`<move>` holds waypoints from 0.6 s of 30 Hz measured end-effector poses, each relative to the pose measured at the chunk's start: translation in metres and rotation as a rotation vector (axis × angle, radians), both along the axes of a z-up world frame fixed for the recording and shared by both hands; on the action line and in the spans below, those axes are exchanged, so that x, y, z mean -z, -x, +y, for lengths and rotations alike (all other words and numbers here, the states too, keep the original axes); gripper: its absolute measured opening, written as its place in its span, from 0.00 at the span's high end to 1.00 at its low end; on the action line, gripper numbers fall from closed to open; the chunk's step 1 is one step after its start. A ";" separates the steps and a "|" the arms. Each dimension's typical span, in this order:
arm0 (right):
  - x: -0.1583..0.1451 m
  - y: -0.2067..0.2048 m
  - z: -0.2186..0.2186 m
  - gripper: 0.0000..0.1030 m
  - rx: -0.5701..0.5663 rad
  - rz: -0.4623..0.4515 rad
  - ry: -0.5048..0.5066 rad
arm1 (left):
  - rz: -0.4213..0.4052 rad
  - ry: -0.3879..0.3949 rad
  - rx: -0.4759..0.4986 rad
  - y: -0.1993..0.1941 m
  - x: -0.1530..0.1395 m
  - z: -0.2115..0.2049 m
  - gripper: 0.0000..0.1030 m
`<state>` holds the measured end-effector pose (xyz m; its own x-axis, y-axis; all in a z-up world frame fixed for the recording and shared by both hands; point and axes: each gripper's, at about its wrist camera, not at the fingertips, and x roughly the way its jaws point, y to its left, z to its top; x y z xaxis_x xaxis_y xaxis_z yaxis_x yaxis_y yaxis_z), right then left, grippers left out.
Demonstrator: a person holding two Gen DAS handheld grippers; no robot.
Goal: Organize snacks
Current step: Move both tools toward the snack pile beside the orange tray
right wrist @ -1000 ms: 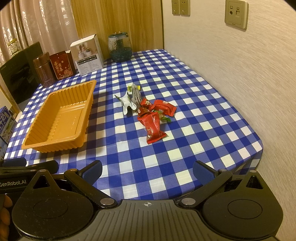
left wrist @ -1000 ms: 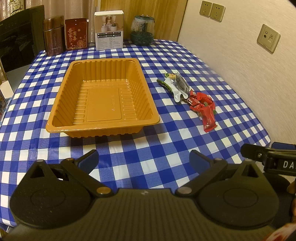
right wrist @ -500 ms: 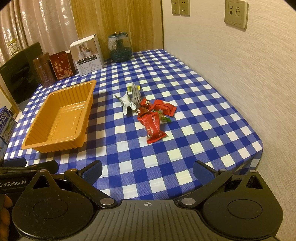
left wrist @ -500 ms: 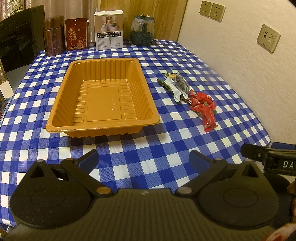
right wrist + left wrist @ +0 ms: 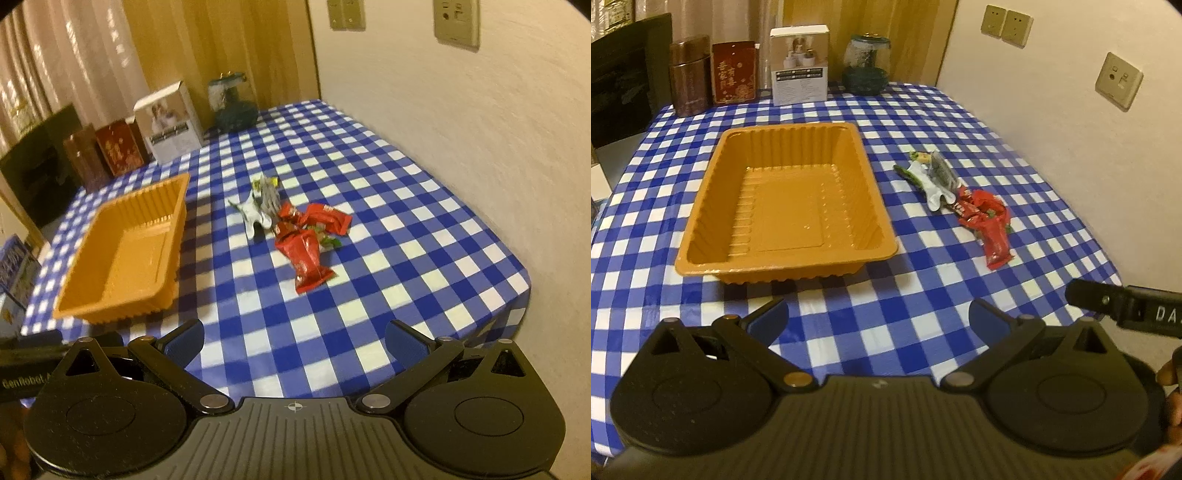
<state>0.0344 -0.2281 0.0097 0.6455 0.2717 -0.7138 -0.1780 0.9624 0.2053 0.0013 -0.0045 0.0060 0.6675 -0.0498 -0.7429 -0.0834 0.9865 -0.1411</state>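
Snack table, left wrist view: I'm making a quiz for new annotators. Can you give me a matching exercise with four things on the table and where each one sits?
Things:
1. orange tray
2. red snack packets
3. white box
4. glass jar

Places:
A. far edge of the table, nearest the wall corner
B. middle of the table, left of the snacks
C. far edge, between the red tin and the jar
D. on the cloth, right of the tray, nearer than the white wrapper

Pairs: 1-B, 2-D, 3-C, 4-A
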 end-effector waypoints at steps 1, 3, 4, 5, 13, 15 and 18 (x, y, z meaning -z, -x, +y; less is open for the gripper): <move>-0.001 -0.001 -0.001 0.00 0.001 -0.010 -0.002 | -0.004 0.004 0.005 -0.003 -0.002 0.000 0.00; -0.003 -0.004 -0.002 0.00 -0.002 -0.033 0.004 | -0.014 0.003 0.018 -0.009 -0.006 -0.002 0.00; -0.004 -0.008 -0.004 0.00 -0.005 -0.041 0.010 | -0.018 0.001 0.023 -0.013 -0.007 -0.004 0.00; -0.004 -0.012 -0.005 0.00 -0.006 -0.045 0.014 | -0.023 -0.001 0.031 -0.018 -0.009 -0.006 0.00; 0.001 -0.039 -0.023 0.00 -0.007 -0.073 0.018 | -0.028 -0.020 0.083 -0.060 -0.009 -0.018 0.00; 0.004 -0.045 -0.027 0.00 -0.012 -0.077 0.022 | -0.025 -0.025 0.102 -0.071 -0.007 -0.022 0.00; 0.009 -0.053 -0.030 0.00 -0.020 -0.085 0.023 | -0.013 -0.017 0.125 -0.087 -0.004 -0.026 0.00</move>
